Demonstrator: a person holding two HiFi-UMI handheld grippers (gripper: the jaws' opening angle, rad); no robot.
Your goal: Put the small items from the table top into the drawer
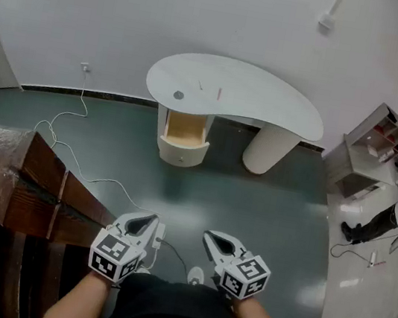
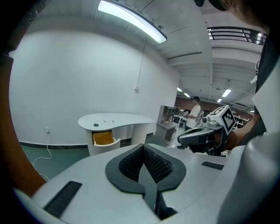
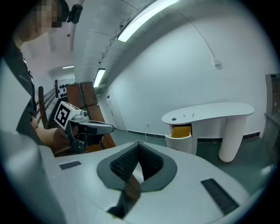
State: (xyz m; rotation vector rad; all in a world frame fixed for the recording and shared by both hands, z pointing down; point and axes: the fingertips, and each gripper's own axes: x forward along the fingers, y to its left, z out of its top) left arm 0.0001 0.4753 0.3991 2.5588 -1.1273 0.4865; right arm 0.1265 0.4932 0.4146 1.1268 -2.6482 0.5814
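Drawer (image 1: 185,131) open, left gripper (image 1: 149,219), right gripper (image 1: 209,235) closed, side by side

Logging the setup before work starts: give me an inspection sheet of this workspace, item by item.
Surface: white curved table, top mostly bare.
Job's things: dark round item and two thin sticks on the top; drawer below is open, nothing visible inside.
Clutter: nothing seen.
Grippers: left gripper and right gripper both shut, empty, held near the person, far from the table.
Cables: white cable runs from the wall socket across the floor toward the person.
Surroundings: brown wooden bench left; grey shelf unit right.
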